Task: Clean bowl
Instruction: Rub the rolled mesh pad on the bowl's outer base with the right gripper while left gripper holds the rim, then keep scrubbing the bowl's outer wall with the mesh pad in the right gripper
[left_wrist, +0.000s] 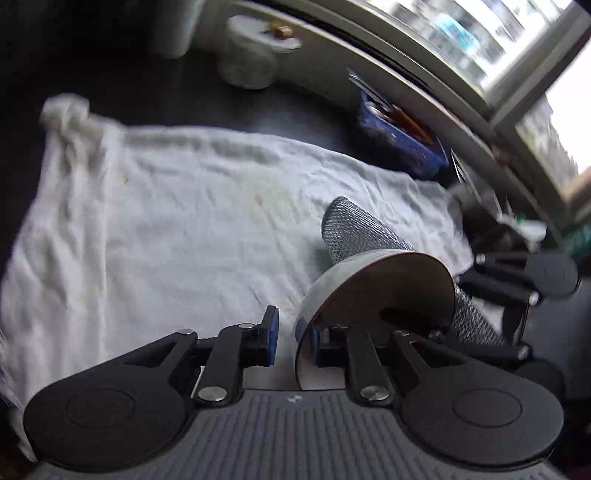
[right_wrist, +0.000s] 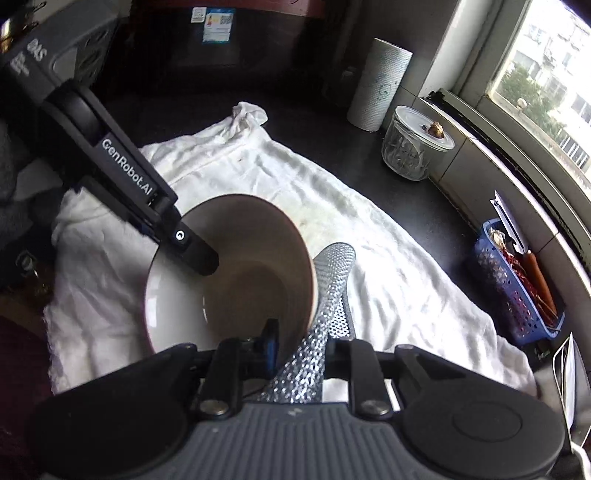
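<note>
A bowl (right_wrist: 236, 280), white outside with a brown rim, is tilted on its side above a white towel (right_wrist: 388, 266). In the left wrist view the bowl (left_wrist: 380, 291) sits at the right finger of my left gripper (left_wrist: 293, 332); its jaws stand apart, with the rim between them and a gap to the left pad. The left gripper's finger (right_wrist: 192, 251) reaches over the rim in the right wrist view. My right gripper (right_wrist: 301, 347) is shut on a silver mesh scrubber (right_wrist: 325, 299), which lies against the bowl's outer side (left_wrist: 354, 229).
A dark counter carries the towel (left_wrist: 166, 229). A paper towel roll (right_wrist: 380, 85) and a lidded glass jar (right_wrist: 413, 147) stand at the back. A blue basket (right_wrist: 517, 291) with utensils sits by the window sill on the right.
</note>
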